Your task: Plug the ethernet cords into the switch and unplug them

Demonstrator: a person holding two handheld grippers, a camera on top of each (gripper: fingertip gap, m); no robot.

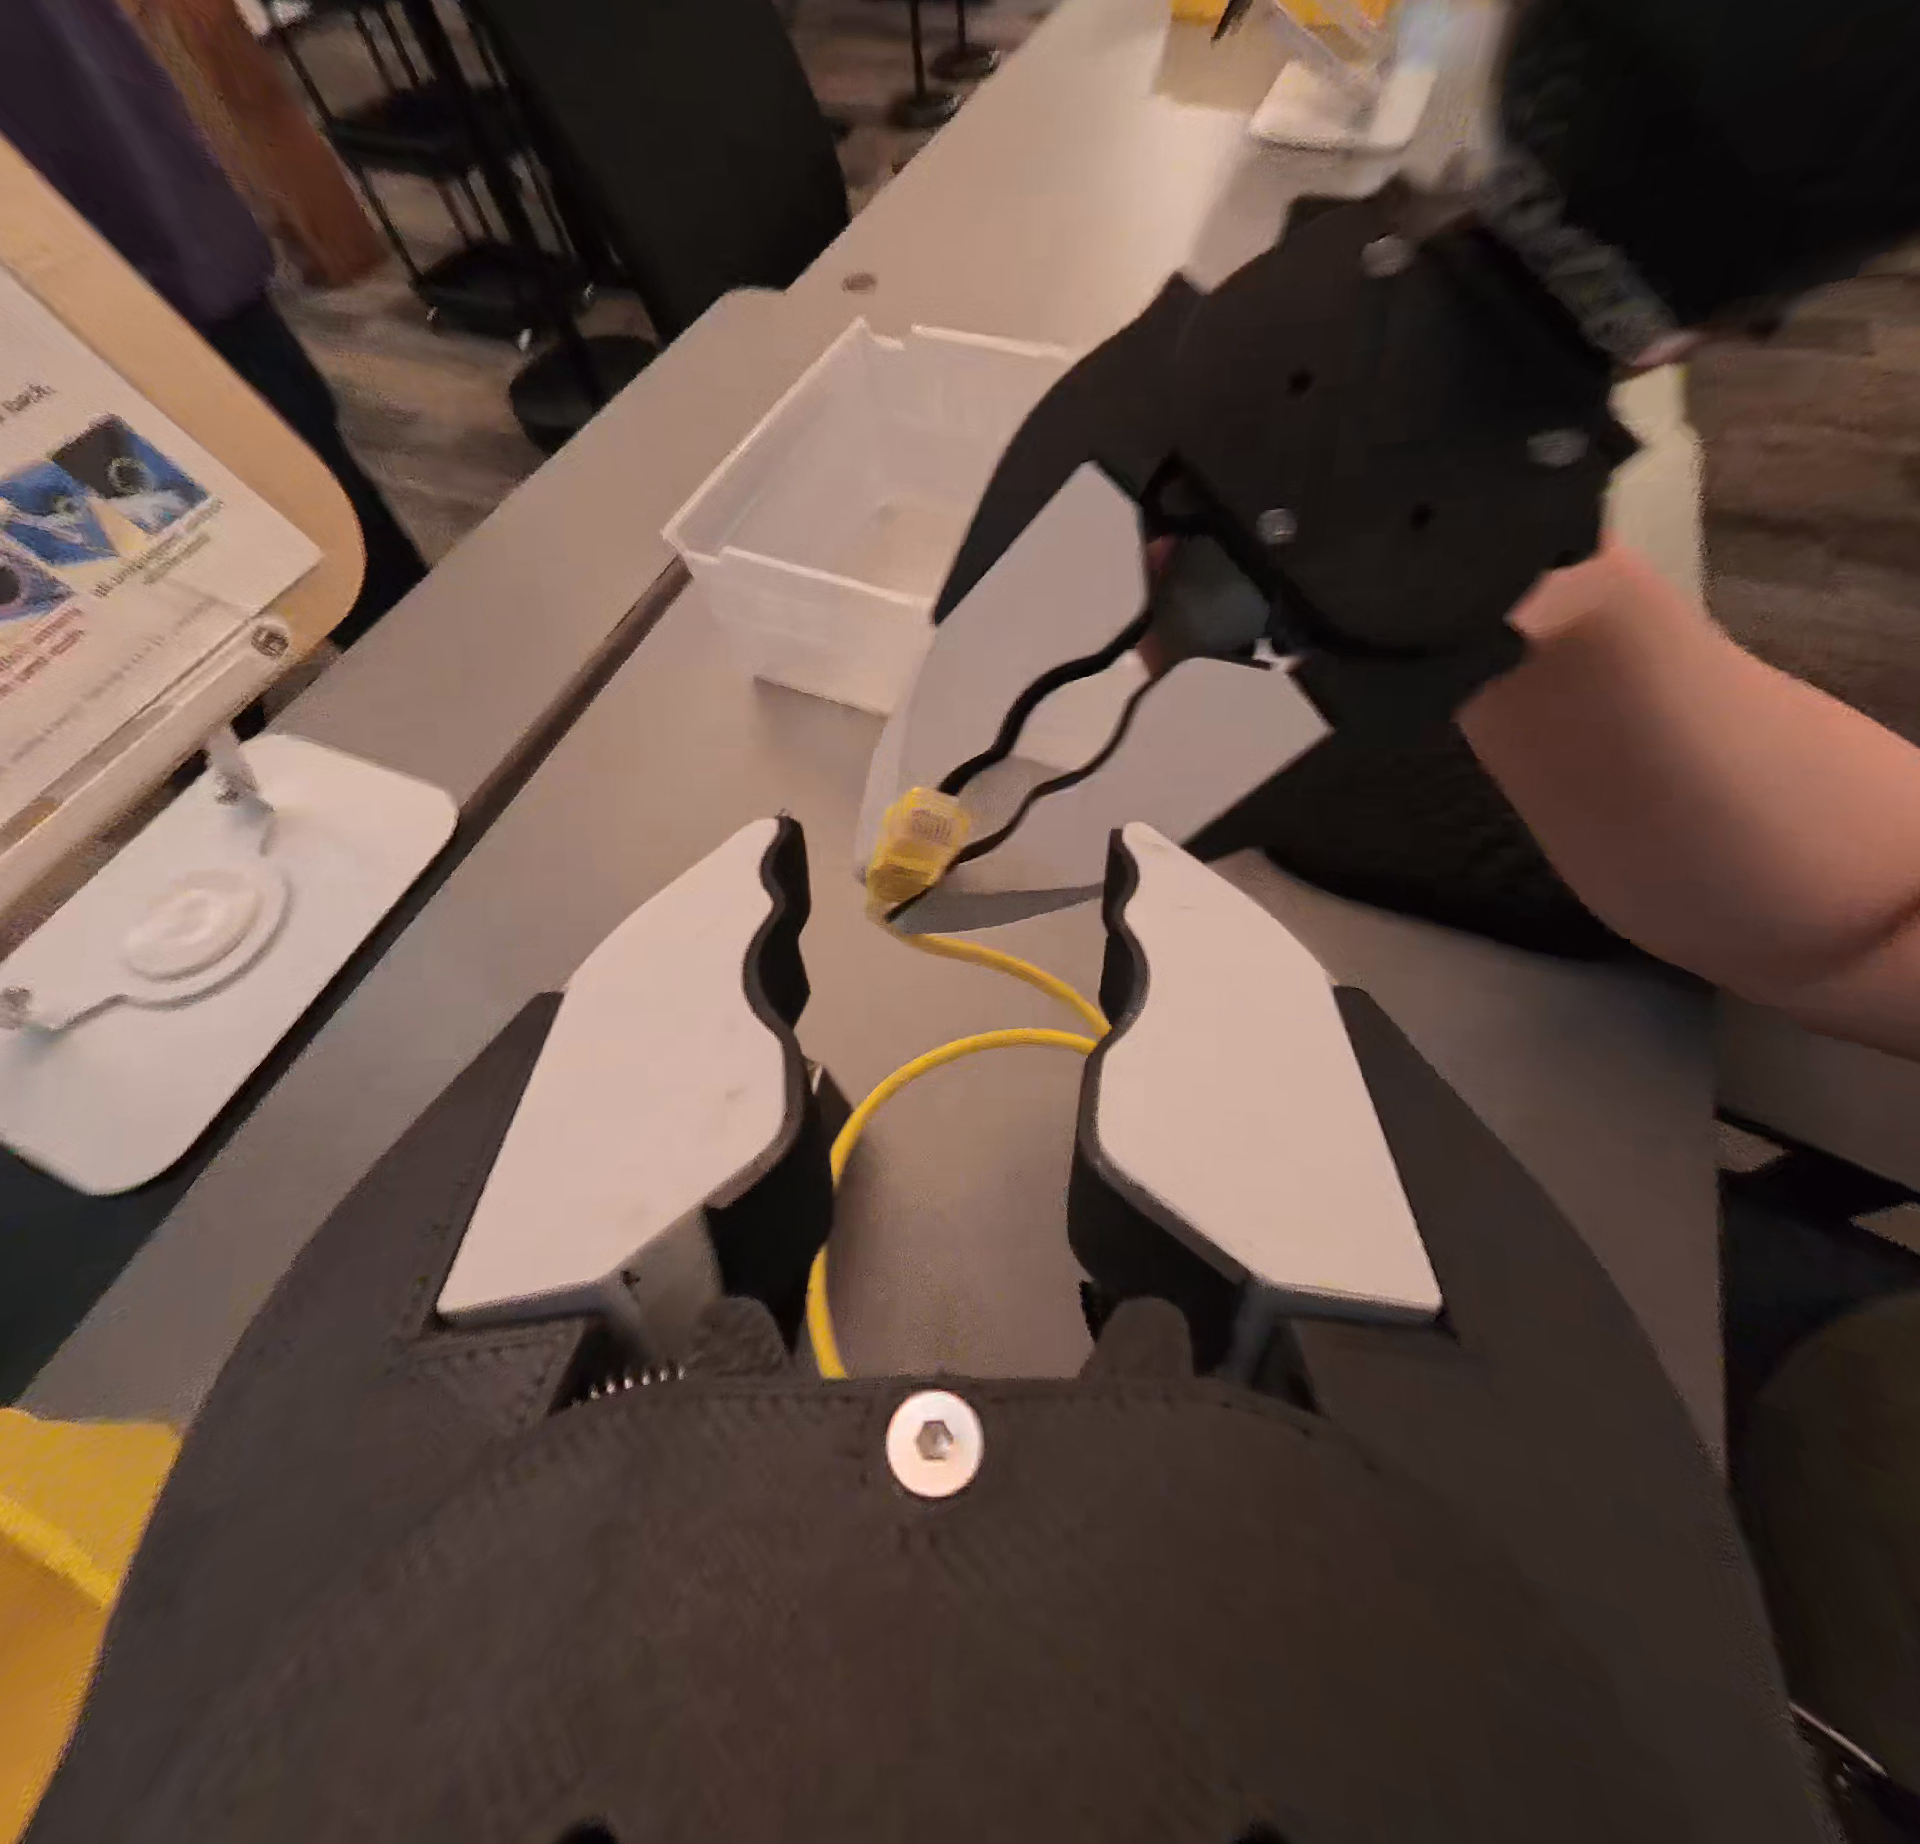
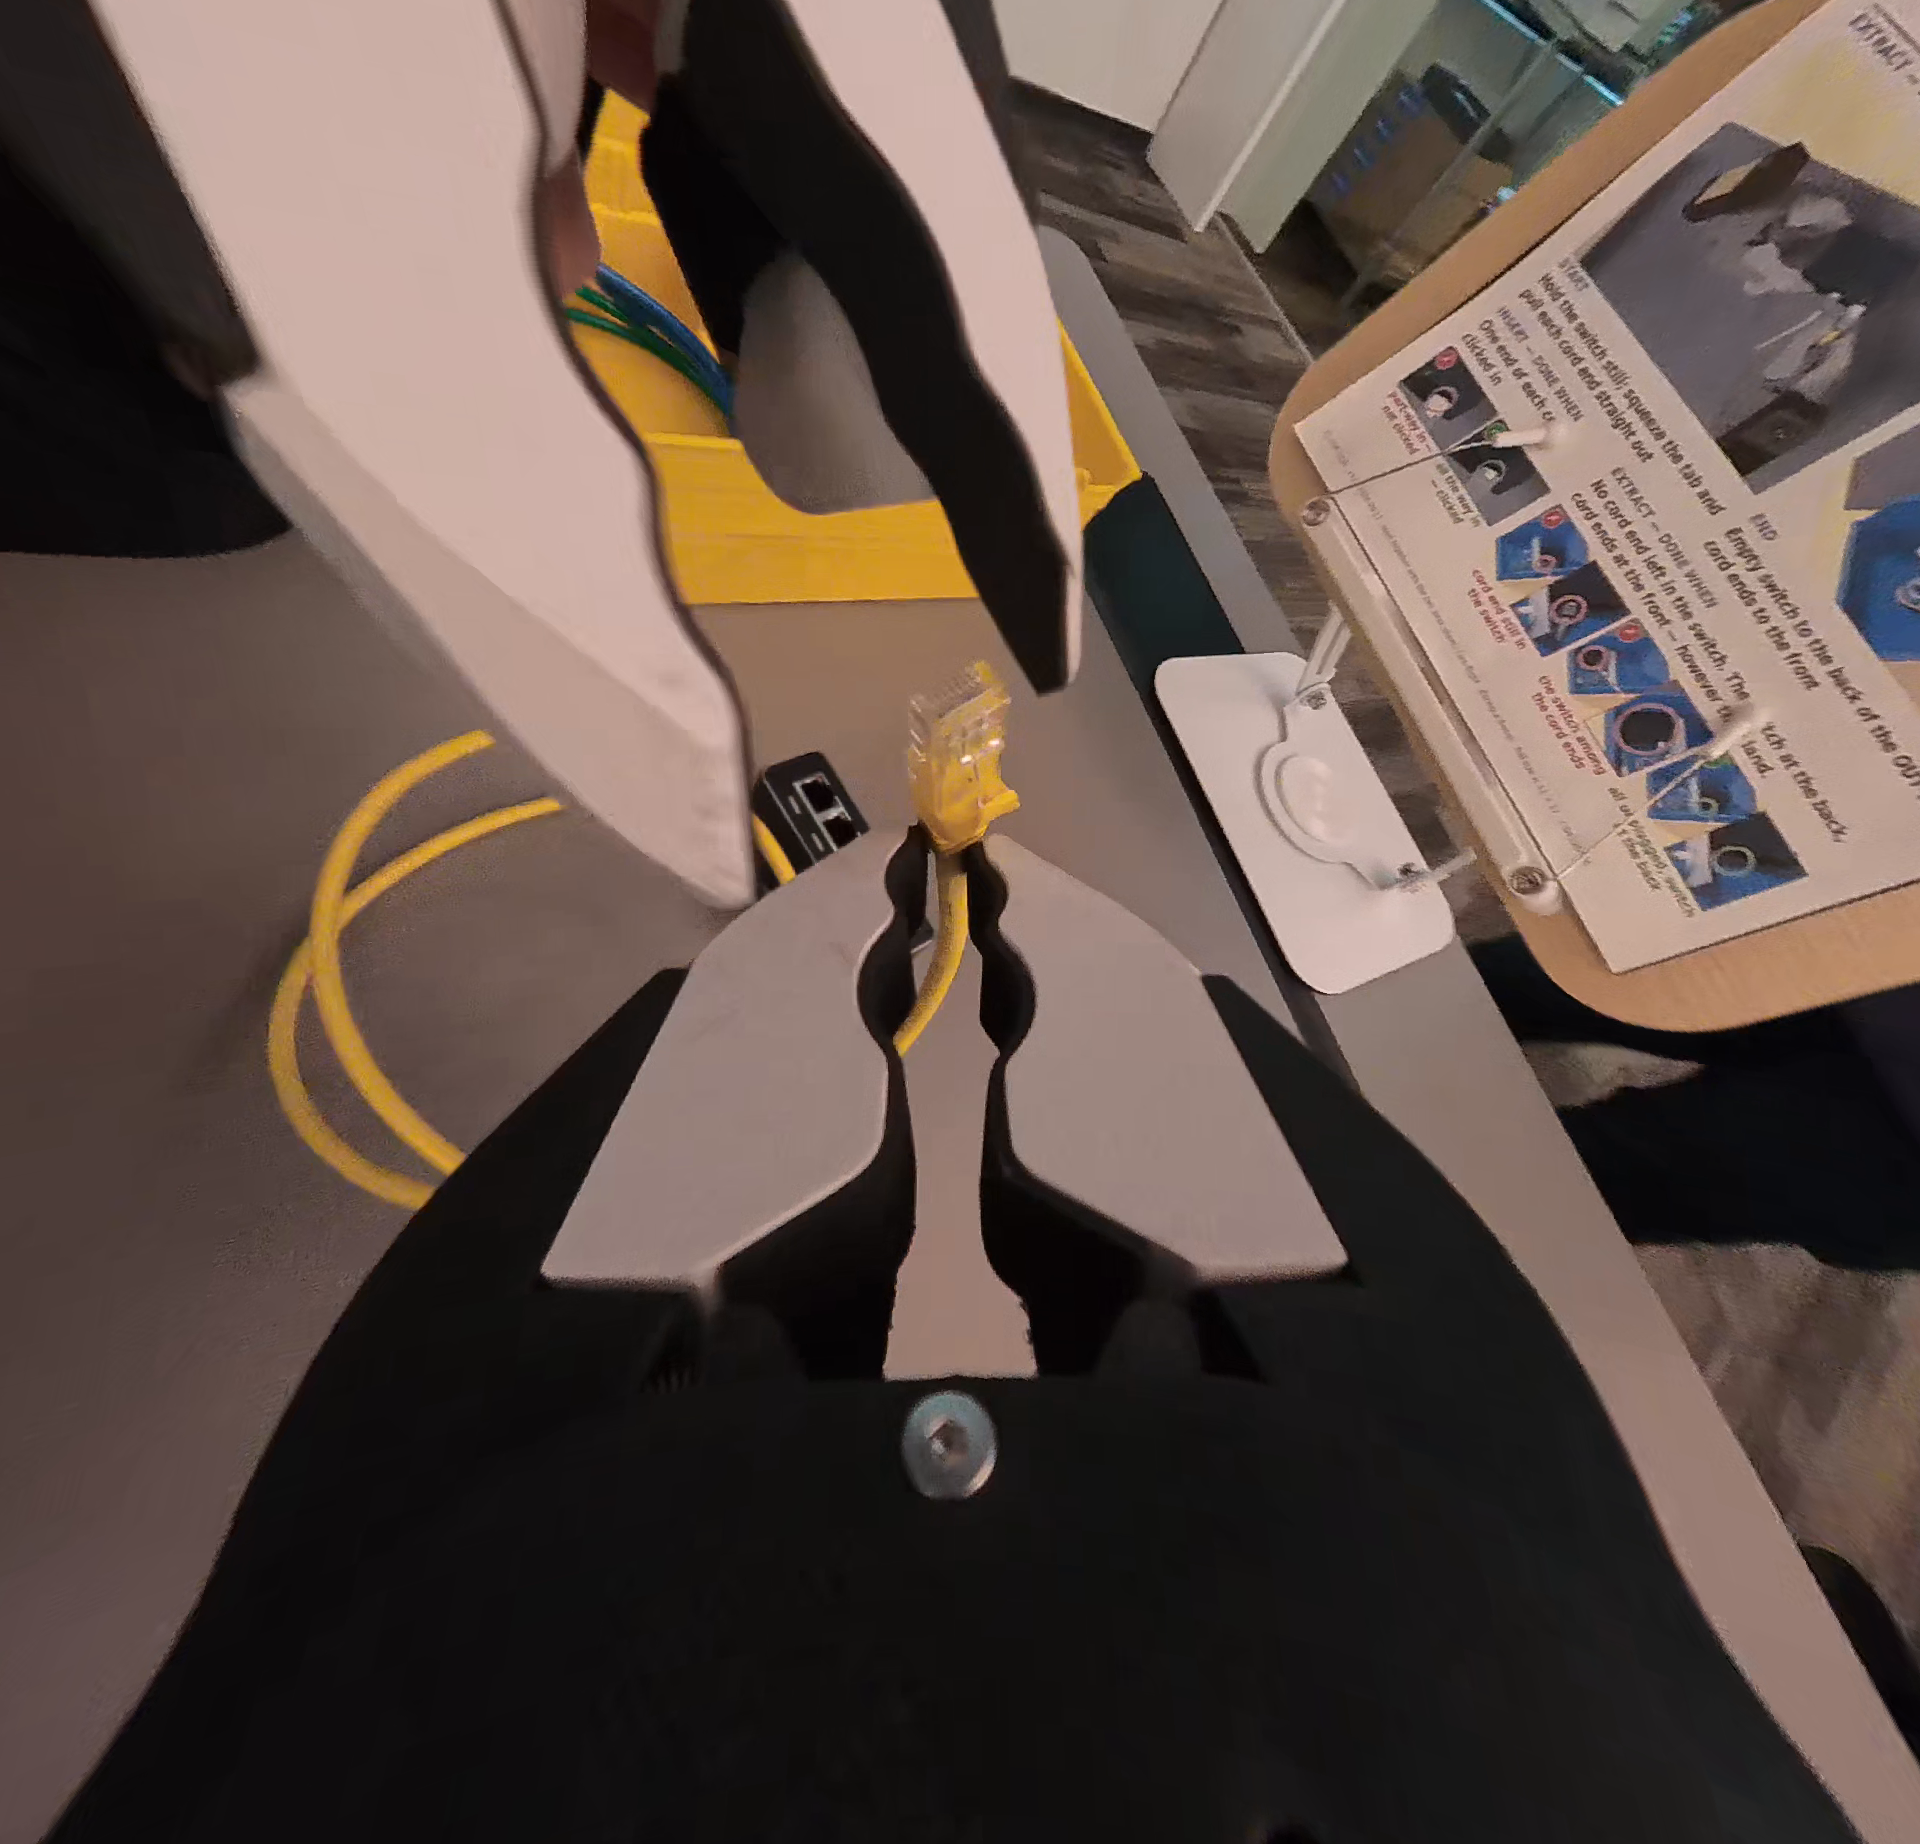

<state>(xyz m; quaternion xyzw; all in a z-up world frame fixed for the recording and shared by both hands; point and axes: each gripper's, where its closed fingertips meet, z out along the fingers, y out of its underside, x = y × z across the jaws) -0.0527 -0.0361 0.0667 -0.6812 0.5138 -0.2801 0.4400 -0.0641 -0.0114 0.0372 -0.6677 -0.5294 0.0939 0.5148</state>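
My right gripper (image 2: pixel 951 854) is shut on a yellow ethernet cord (image 2: pixel 343 963) just behind its clear-tipped plug (image 2: pixel 956 745), which sticks out past the fingertips. A small black switch (image 2: pixel 816 802) lies on the grey table just left of the plug, ports facing me, partly hidden by a finger of the left gripper (image 2: pixel 894 781). In the left wrist view my left gripper (image 1: pixel 953 854) is open and empty, held over the cord's loop (image 1: pixel 935 1056). The right gripper (image 1: pixel 914 890) holds the plug (image 1: pixel 920 844) just beyond its fingertips. The switch does not show there.
A clear plastic bin (image 1: pixel 831 527) stands farther along the table. A yellow bin (image 2: pixel 727 537) holds blue and green cords. An instruction sign (image 2: pixel 1662 547) on a white stand base (image 2: pixel 1309 818) sits at the table edge. A forearm (image 1: pixel 1714 807) reaches in from the right. The grippers are tip to tip, or close to it.
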